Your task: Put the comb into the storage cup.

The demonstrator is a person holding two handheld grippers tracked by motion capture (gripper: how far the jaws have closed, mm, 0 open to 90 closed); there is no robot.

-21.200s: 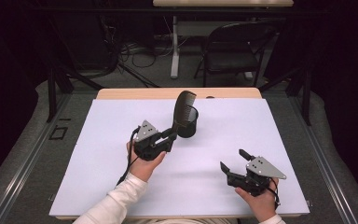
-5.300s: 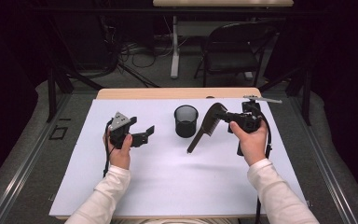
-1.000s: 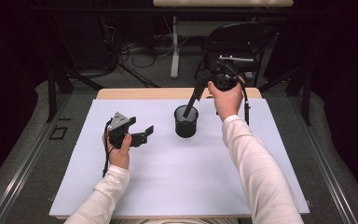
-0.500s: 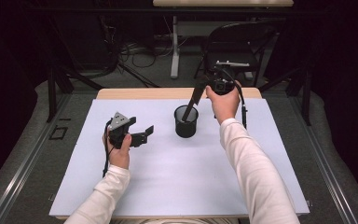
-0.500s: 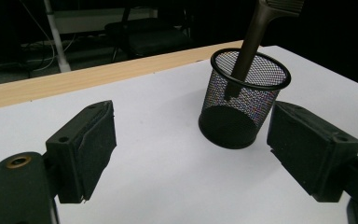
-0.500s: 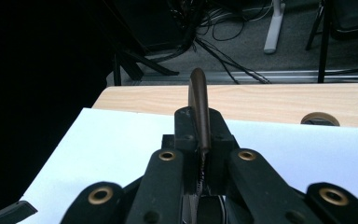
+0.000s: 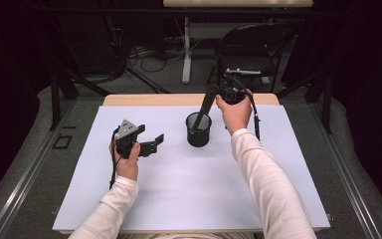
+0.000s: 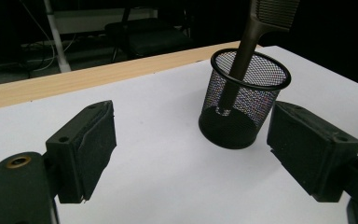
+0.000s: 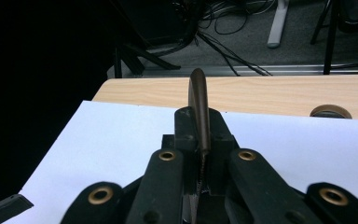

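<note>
Nearest the person, the left tongs point(image 7: 155, 143) rest on the white surface point(image 7: 179, 189) with jaws spread and nothing between them, pointing across at the mesh cup point(image 7: 199, 129), which stands a short way to their right. The right tongs point(image 7: 218, 94) hang above and just behind the cup, clenched on the toothed end of the dark comb point(image 7: 205, 106). The comb's long axis slants steeply down and leftward from that grip, so its handle tip is already inside the cup's rim; my judgement is that letting go should leave it leaning in the cup.
</note>
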